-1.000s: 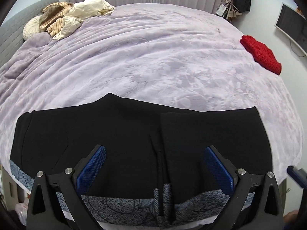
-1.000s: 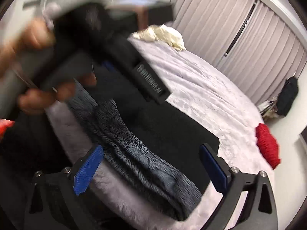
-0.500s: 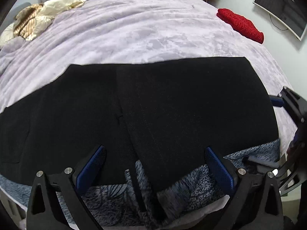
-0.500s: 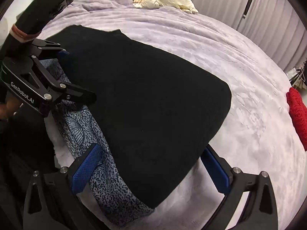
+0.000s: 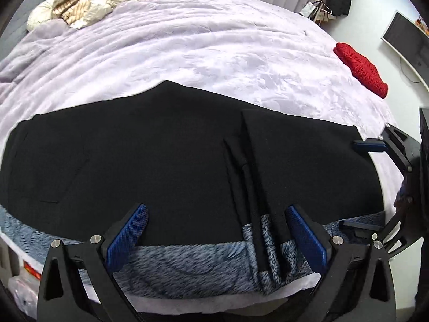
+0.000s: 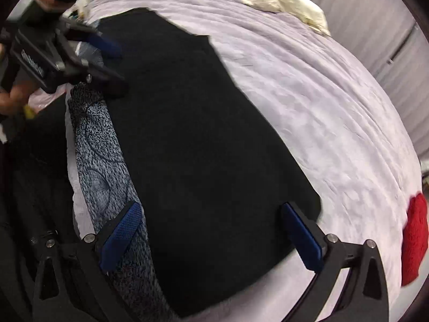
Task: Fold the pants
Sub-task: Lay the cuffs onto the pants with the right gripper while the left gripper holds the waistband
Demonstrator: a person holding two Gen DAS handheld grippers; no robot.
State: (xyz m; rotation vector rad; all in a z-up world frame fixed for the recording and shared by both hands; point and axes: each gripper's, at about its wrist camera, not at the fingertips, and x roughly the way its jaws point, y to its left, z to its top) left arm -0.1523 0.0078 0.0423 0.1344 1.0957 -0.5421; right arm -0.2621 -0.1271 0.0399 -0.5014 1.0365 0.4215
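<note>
Black pants (image 5: 166, 161) lie spread flat along the near edge of the lilac bed, a folded-over leg panel (image 5: 303, 161) on the right part. My left gripper (image 5: 217, 237) hangs open over their near hem, nothing between its blue pads. In the right wrist view the same pants (image 6: 203, 145) fill the middle; my right gripper (image 6: 211, 237) is open over their end, nothing held. The right gripper (image 5: 364, 185) also shows open at the pants' right edge in the left wrist view, and the left gripper (image 6: 88, 56) appears at the upper left in the right wrist view.
A grey-blue patterned blanket (image 5: 187, 265) runs under the pants along the bed edge. The lilac bedspread (image 5: 214, 53) stretches beyond. A red knit item (image 5: 360, 69) lies far right, cream bedding (image 5: 88, 2) at the head, a monitor (image 5: 407, 43) on the right wall.
The left wrist view has pulled back and swung left, so the pants' left half shows again. The right gripper has shifted along the pants' end; both stay open.
</note>
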